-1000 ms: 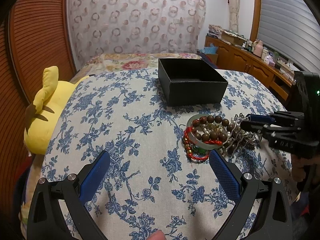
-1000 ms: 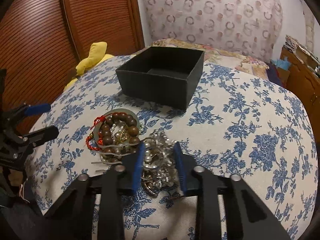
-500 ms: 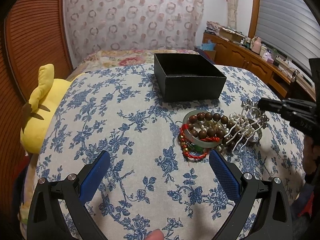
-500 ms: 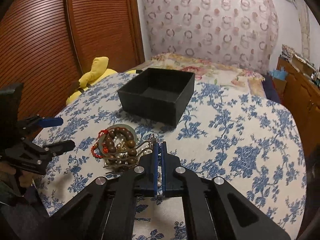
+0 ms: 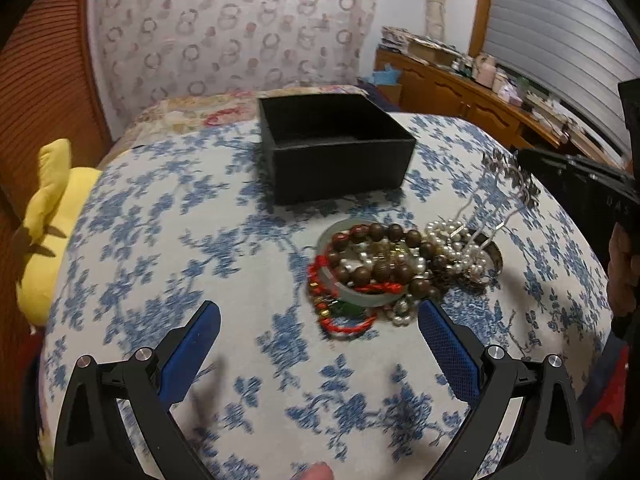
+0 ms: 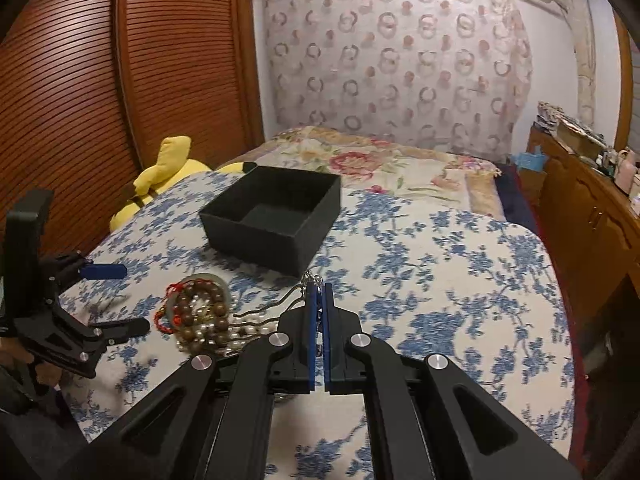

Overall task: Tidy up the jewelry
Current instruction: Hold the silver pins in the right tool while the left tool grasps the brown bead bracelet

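Right hand-held gripper (image 6: 319,304): clamped on silver hairpin (image 5: 496,200), lifted above jewelry pile (image 5: 384,268). Left hand-held gripper (image 5: 318,330): apart, empty.

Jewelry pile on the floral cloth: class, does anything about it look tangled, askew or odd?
Yes. The jewelry pile is a tangled heap beside the black box, not in it. The right tongs pinch a silver hairpin whose prongs trail down into the pearls, so it may drag them along.
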